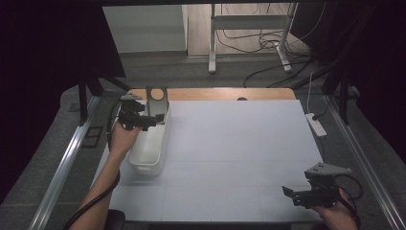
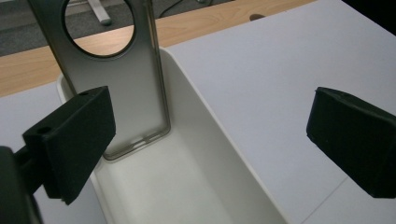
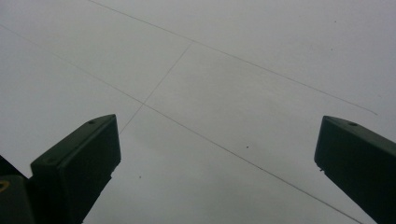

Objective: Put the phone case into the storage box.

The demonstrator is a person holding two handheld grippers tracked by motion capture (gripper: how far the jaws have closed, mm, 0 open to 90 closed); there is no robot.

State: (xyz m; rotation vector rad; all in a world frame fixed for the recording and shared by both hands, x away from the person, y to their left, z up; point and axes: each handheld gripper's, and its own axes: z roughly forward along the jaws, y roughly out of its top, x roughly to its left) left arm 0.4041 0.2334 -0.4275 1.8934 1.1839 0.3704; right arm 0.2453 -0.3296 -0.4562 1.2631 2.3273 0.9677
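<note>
Translucent holed case [image 2: 123,79] in smooth bin [image 2: 196,186].

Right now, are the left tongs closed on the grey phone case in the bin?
No, the left tongs are wide open, with the translucent grey phone case leaning free inside the white plastic bin.

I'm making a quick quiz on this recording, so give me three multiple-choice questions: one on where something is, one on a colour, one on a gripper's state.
1. Where does the translucent grey phone case with a round hole stand?
A. flat on the mat
B. propped inside the long white plastic bin
C. held by the right gripper

2. The table mat is:
A. white
B. green
C. red

3. The left gripper is:
A. shut on the case
B. shut on the bin's rim
C. open

Answers: B, its bottom edge rests inside the bin; A, plainly white; C, both jaws stand wide apart.
</note>
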